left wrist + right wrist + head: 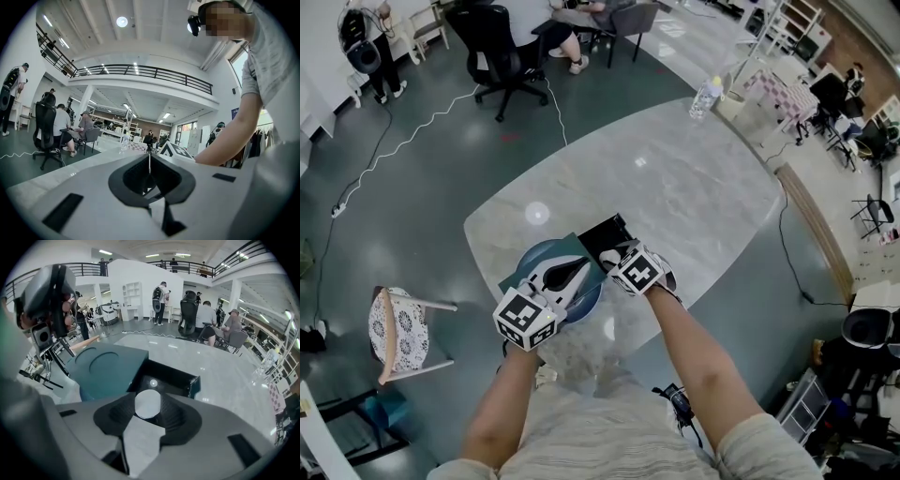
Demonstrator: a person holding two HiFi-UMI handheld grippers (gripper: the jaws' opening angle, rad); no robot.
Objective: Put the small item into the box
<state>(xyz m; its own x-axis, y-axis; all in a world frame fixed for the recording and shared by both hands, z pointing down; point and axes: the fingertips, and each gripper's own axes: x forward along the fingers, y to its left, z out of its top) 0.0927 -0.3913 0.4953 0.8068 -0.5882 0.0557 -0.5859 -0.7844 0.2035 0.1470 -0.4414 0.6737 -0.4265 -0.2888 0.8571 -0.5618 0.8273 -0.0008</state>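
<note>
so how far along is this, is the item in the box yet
Not yet. Done: the box is open, its lid beside it. In hand: the right gripper grips a white disc at the box's near edge. To do: carry it over the opening and release. The left gripper is shut, empty.

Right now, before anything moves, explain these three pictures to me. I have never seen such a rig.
No robot here: a person holds a two-jaw hand tool in each hand. The head view looks down from the person's head at the left gripper, the right gripper and a table. The other two pictures come from cameras riding on each tool, looking along its jaws. On the table lie an open black box and a teal lid beside it; a bottle stands at the far edge. The right gripper holds a small white disc just short of the box. The left gripper's jaws are together, empty.
</note>
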